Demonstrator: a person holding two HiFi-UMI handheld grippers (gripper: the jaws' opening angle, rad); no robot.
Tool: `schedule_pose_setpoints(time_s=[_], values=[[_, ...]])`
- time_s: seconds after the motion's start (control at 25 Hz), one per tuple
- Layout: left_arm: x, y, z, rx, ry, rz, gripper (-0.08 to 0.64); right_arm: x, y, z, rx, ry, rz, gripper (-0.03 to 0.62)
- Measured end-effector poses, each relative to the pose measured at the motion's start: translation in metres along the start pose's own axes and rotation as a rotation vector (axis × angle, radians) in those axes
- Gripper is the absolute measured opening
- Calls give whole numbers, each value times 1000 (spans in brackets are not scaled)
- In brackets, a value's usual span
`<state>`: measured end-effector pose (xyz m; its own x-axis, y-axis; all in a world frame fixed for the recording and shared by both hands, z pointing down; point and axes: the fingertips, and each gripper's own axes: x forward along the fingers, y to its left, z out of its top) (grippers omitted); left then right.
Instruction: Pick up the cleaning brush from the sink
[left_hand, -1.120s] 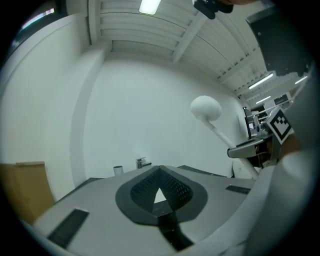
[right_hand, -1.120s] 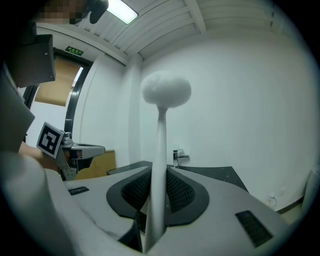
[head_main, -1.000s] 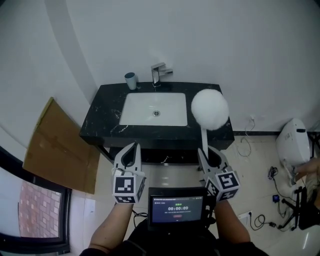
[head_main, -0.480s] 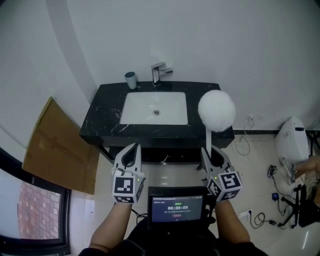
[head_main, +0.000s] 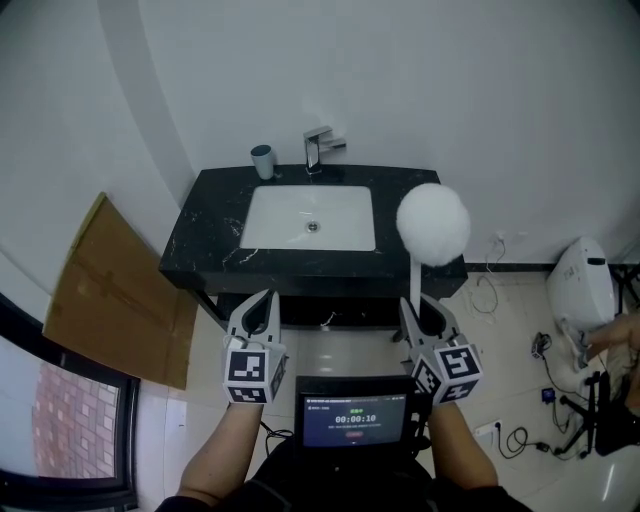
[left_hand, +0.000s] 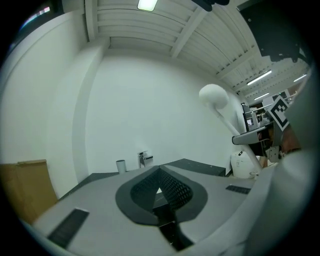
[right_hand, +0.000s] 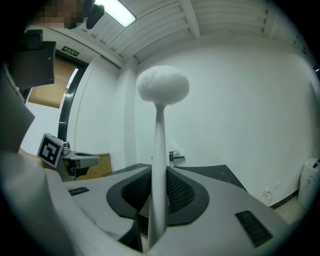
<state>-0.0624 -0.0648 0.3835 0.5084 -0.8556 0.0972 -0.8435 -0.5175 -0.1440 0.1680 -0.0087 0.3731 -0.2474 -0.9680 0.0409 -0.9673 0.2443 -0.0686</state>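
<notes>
The cleaning brush (head_main: 432, 222) has a round white fluffy head and a thin white handle. It stands upright in front of the counter's right end, off the white sink (head_main: 312, 218). My right gripper (head_main: 420, 308) is shut on the lower handle; in the right gripper view the handle (right_hand: 159, 165) runs up between the dark pads to the head (right_hand: 163, 86). My left gripper (head_main: 260, 303) hovers beside it, left of centre, shut with nothing in it (left_hand: 159, 171). The left gripper view shows the brush (left_hand: 214, 95) off to the right.
A black marble counter (head_main: 205, 235) holds the sink, a chrome faucet (head_main: 318, 148) and a grey cup (head_main: 262, 160). Flat cardboard (head_main: 110, 290) leans at the left. A white appliance (head_main: 585, 285) and cables sit on the floor at the right. A timer screen (head_main: 352, 415) is below the grippers.
The brush head has swung slightly to the right, with the right gripper following a little. The left gripper has stayed put.
</notes>
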Motion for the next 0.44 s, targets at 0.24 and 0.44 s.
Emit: schedule_pose_setpoints(time_s=[0.24, 0.44], values=[[-1, 0, 1, -11, 0, -9, 0, 2, 5, 2, -4, 4, 7, 61], [-4, -2, 1, -8, -8, -13, 0, 2, 6, -1, 1, 6, 7, 61]])
